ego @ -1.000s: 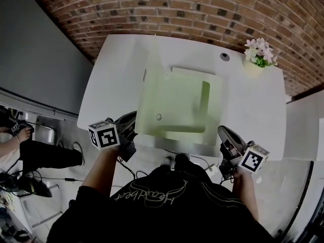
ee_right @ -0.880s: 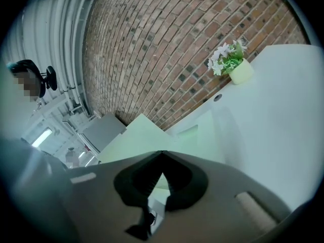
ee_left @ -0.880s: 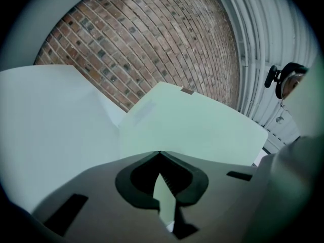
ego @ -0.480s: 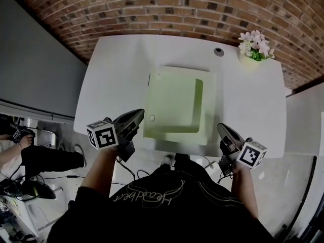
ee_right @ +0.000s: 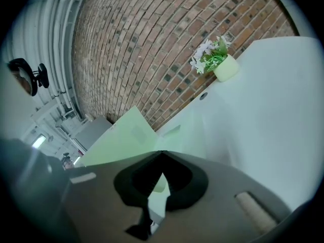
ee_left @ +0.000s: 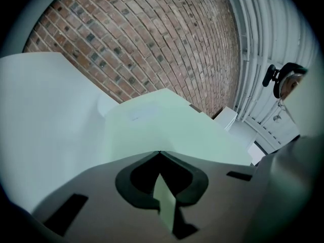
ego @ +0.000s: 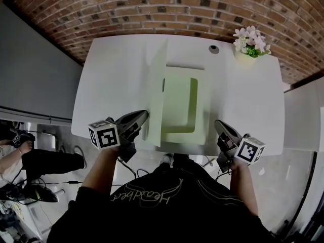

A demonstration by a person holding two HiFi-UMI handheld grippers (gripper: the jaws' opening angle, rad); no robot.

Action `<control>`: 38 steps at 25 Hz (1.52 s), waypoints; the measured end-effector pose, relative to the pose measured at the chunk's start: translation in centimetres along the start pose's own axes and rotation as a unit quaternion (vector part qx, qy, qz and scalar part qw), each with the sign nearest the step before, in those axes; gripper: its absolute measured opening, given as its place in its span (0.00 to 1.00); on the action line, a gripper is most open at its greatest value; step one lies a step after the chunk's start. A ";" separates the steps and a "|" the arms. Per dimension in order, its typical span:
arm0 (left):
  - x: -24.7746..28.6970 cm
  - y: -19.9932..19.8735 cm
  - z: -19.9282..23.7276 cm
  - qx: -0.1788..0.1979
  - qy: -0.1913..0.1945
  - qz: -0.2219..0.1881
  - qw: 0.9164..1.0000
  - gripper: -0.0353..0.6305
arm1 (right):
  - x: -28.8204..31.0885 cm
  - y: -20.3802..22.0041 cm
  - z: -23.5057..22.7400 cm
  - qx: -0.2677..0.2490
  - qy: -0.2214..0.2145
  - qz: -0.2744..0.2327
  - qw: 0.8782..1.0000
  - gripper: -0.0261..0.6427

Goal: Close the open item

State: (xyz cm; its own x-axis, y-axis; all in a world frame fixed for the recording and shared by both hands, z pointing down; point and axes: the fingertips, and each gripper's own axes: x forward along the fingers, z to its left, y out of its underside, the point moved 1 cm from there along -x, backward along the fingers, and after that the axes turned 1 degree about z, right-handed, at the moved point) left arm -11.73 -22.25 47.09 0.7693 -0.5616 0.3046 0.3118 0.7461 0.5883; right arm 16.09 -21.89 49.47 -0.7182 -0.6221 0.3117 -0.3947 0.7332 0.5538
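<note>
A pale green box (ego: 201, 110) sits in the middle of the white table (ego: 111, 80). Its lid (ego: 158, 90) stands nearly upright along the box's left side, and from above I see it edge-on. My left gripper (ego: 143, 115) is shut, with its tip beside the lid's near corner; I cannot tell whether it touches. The left gripper view shows the jaws (ee_left: 160, 152) closed tip to tip in front of the lid's green face (ee_left: 167, 128). The right gripper (ego: 217, 124) is shut and empty, off the box's near right corner. The lid (ee_right: 119, 138) shows past its closed jaws (ee_right: 161, 152).
A small pot of flowers (ego: 249, 44) stands at the table's far right corner, beside a round cable hole (ego: 213, 48). A brick wall runs behind the table. A person (ego: 20, 156) sits on the floor at far left, among cables.
The lid showed its broad face over the box in the earlier frames; now it stands upright and edge-on. Both grippers have stayed near the table's front edge.
</note>
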 end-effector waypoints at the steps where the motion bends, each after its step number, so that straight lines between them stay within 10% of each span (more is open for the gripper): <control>1: 0.2 0.1 -0.1 -0.001 0.002 0.004 1.000 0.06 | -0.1 -0.1 0.0 -0.002 -0.001 0.000 1.000 0.04; 38: 6.6 4.6 -1.8 0.049 -0.025 0.133 0.990 0.06 | 2.1 -0.5 -2.6 0.025 -0.022 0.030 0.999 0.04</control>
State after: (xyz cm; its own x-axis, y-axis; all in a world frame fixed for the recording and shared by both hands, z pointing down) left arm -4.23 -21.94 50.48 0.7871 -0.3691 0.4943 0.0446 0.8332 0.5512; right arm 16.28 -24.26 51.89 -0.7654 -0.5651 0.3079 -0.3776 0.7819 0.4961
